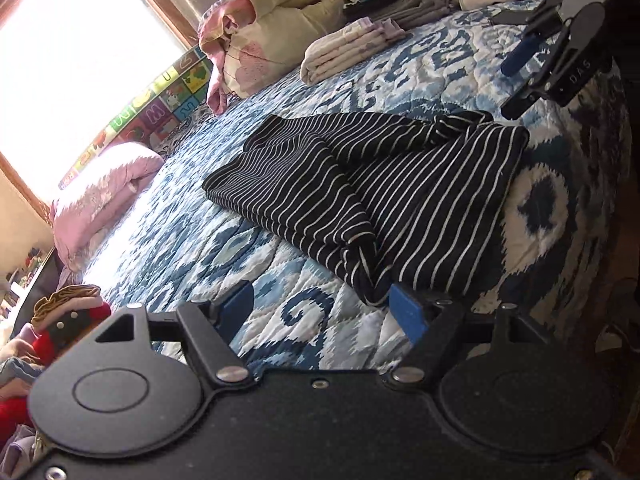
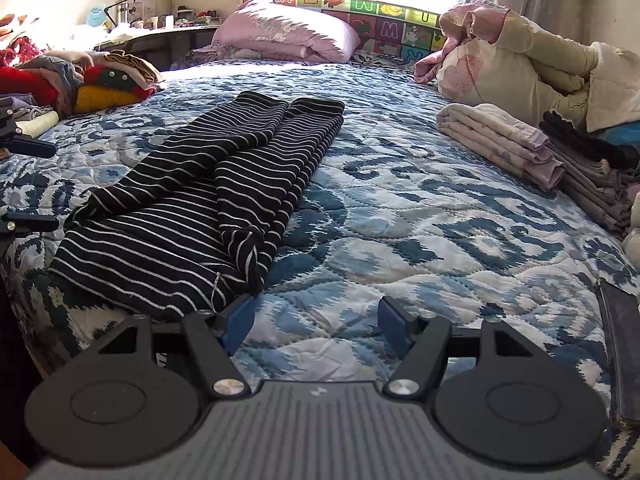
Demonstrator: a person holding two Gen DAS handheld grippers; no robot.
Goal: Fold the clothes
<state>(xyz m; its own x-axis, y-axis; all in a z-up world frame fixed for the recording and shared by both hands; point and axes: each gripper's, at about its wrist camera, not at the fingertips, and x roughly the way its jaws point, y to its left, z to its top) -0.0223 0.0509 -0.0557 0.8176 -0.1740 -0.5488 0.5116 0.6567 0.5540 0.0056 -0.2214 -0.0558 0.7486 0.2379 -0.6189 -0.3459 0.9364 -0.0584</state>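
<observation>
Now both grippers — left and right — gape empty beside the striped garment, which lies folded on the quilt.

Layout as seen from the right wrist view: the folded garment lies on the quilt, left of centre, running from the near edge toward the far end. A pillow rests at the far end before the play mat. A heap of unfolded clothes sits far left; stacked folded laundry lies right, before the bundled bedding.
</observation>
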